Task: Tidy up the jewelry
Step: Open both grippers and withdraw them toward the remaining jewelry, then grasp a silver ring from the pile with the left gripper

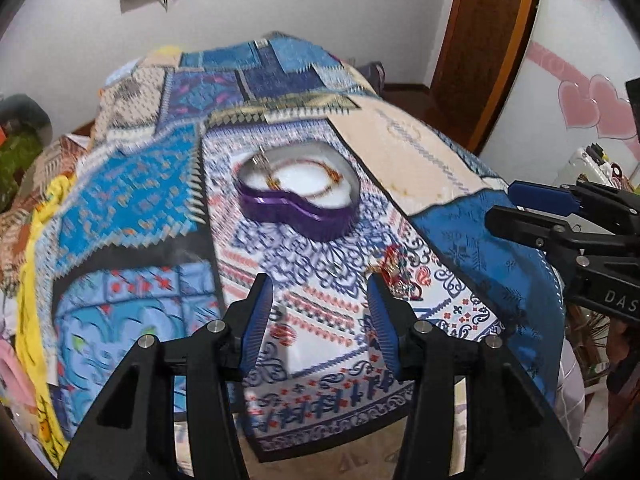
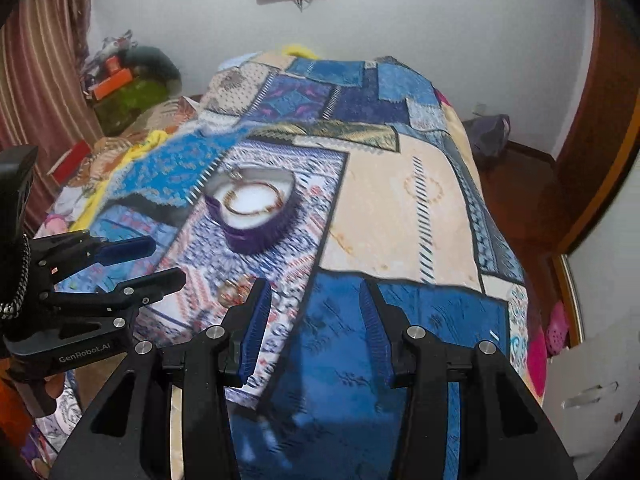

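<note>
Patchwork bedspread [image 1: 132, 184], one purple box [image 1: 298, 210], two grippers [image 1: 320, 312] [image 2: 312, 320]

A bed [image 1: 448, 168] under a patchwork blue-and-cream cover carries a purple heart-shaped box [image 1: 298, 204], open, with a chain coiled inside; a small jewelry piece [image 1: 394, 270] lies nearer, apart.

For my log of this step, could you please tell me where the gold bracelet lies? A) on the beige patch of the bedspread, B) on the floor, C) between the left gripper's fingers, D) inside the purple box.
D: the gold bracelet rests on the white lining of the purple box.
</note>
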Available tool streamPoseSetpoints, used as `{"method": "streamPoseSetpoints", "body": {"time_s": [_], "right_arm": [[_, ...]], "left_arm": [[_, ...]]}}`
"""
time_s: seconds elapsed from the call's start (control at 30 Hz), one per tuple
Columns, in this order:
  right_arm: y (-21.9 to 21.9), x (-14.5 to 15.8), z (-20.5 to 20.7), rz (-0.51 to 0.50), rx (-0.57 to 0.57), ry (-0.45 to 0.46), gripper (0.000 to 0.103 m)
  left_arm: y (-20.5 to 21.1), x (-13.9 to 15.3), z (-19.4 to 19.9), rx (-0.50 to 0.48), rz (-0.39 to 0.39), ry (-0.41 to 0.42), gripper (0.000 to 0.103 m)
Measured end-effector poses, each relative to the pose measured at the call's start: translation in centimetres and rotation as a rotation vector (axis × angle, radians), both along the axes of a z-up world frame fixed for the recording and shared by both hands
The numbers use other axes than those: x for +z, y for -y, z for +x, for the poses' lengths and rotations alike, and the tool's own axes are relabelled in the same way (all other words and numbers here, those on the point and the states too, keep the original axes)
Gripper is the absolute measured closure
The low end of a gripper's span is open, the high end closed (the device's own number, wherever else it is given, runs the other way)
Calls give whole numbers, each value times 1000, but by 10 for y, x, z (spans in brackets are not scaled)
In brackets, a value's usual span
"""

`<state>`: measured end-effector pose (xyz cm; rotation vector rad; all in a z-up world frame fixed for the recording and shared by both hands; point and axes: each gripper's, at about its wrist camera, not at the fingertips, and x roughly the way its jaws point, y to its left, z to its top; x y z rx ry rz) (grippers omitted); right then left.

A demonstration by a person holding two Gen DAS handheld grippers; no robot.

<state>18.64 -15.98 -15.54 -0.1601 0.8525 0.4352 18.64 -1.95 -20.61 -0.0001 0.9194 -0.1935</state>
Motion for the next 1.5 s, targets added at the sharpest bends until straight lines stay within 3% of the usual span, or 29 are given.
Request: {"method": "streamPoseSetpoints", "body": {"time_s": [0.47,0.63,0.7,1.5], "right_arm": [[16,-18,4,30,-24,-57,61],[14,-23,6,32,-11,-71,61],[13,-25,7,31,-9,-78,61],[-39,-44,6,-58,133,-125,61]], "left_arm": [[22,-26,14,-54,-60,-65,55],[25,-27,17,-83,-69,-67,78],[27,-27,18,-91,-68,-63,82],[-21,-4,-8,17,-79,33,82]]}}
